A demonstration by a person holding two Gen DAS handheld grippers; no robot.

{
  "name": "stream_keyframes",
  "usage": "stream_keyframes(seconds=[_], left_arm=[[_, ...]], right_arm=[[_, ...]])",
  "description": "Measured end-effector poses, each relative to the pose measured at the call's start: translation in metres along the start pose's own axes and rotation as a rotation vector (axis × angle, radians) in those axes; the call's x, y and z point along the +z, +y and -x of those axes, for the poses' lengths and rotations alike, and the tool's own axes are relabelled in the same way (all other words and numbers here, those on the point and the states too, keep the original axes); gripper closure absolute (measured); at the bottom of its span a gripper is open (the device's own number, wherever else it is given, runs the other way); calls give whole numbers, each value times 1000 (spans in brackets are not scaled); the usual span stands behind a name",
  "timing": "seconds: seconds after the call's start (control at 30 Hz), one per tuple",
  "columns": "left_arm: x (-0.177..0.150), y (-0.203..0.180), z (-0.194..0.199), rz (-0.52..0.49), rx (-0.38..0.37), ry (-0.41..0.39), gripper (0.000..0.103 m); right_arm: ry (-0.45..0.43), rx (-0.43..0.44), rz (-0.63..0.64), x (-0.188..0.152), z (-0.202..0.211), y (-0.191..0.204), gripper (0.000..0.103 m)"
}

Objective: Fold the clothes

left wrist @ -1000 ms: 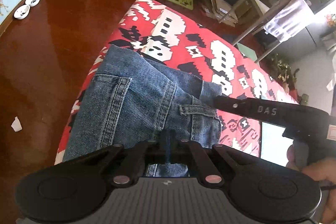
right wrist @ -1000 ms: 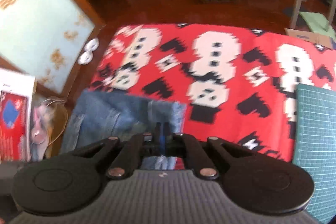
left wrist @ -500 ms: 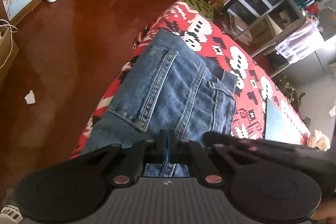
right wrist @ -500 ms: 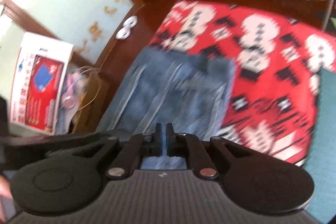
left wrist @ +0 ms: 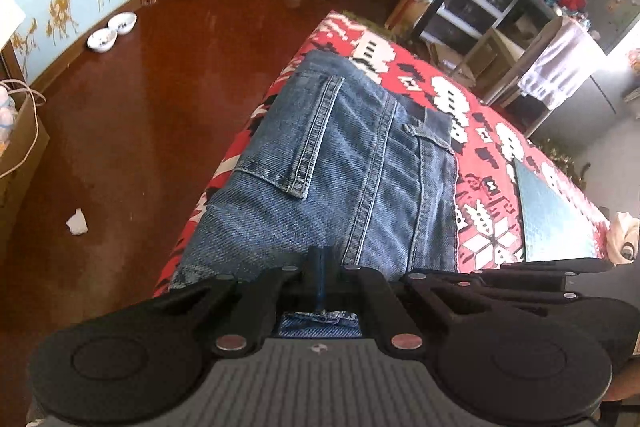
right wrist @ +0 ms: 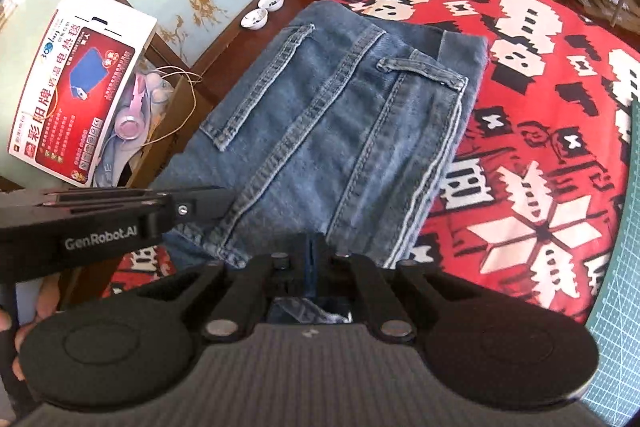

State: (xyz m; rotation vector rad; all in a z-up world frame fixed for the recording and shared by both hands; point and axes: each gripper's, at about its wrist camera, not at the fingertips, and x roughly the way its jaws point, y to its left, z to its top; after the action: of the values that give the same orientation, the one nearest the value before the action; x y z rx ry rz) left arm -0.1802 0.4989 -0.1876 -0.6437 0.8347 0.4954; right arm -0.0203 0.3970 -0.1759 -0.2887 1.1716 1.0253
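You're looking at two white bowls (left wrist: 113,31) sitting on the brown floor (left wrist: 132,131) by the wall, a white scrap (left wrist: 77,222) lying nearby. A green cutting mat (left wrist: 554,217) is resting on the red patterned cloth (right wrist: 532,75). A printed box (right wrist: 76,87) is leaning beside pink headphones (right wrist: 130,125).

Folded blue denim jeans (right wrist: 340,131) cover the near left corner of the red, white and black patterned worktop (right wrist: 540,131); beyond and right of them the cloth lies bare up to a green cutting mat (right wrist: 624,267) at the right edge. The left black gripper (right wrist: 104,223) crosses just beside the denim's near left edge
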Motion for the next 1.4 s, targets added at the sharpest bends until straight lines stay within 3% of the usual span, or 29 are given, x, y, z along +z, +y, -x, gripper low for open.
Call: stream_keyframes(seconds=[0.17, 0.37, 0.47, 0.5, 0.6, 0.67, 0.7, 0.77, 0.87, 1.0, 1.13, 1.27, 1.3, 1.4], left_arm=[[-23, -9, 12, -139, 43, -90, 100], [-71, -8, 38, -153, 58, -208, 101], [-92, -20, 69, -178, 37, -259, 101], [-99, -25, 81, -186, 33, -276, 101], [-115, -42, 117, -191, 22, -308, 99], [-125, -51, 140, -176, 16, -313, 90], [-130, -55, 152, -168, 13, -314, 86], [-142, -64, 171, -160, 20, -329, 66], [-160, -71, 186, -160, 28, -343, 58], [-181, -75, 193, -150, 53, -337, 47], [-198, -80, 200, -154, 72, -344, 36], [-206, -77, 206, -115, 106, -358, 18], [-207, -75, 207, -101, 100, -359, 18], [-211, -74, 209, -79, 99, -353, 18]], right_arm=[[-62, -18, 50, -19, 11, 3, 103], [-183, -52, 72, -58, 32, 0, 103], [-279, -74, 56, -81, 53, 0, 101], [-303, -82, 54, -88, 60, 2, 95], [-351, -90, 37, -110, 92, 7, 94], [-371, -107, 35, -129, 118, 16, 90], [-380, -120, 37, -138, 132, 21, 88], [-384, -150, 40, -154, 156, 30, 80], [-382, -148, 54, -183, 189, 45, 67], [-421, -164, 54, -215, 218, 59, 38], [-458, -178, 51, -239, 231, 69, 21], [-491, -216, 56, -257, 240, 76, 9], [-502, -222, 50, -262, 243, 76, 2], [-517, -222, 35, -272, 248, 72, 0]])
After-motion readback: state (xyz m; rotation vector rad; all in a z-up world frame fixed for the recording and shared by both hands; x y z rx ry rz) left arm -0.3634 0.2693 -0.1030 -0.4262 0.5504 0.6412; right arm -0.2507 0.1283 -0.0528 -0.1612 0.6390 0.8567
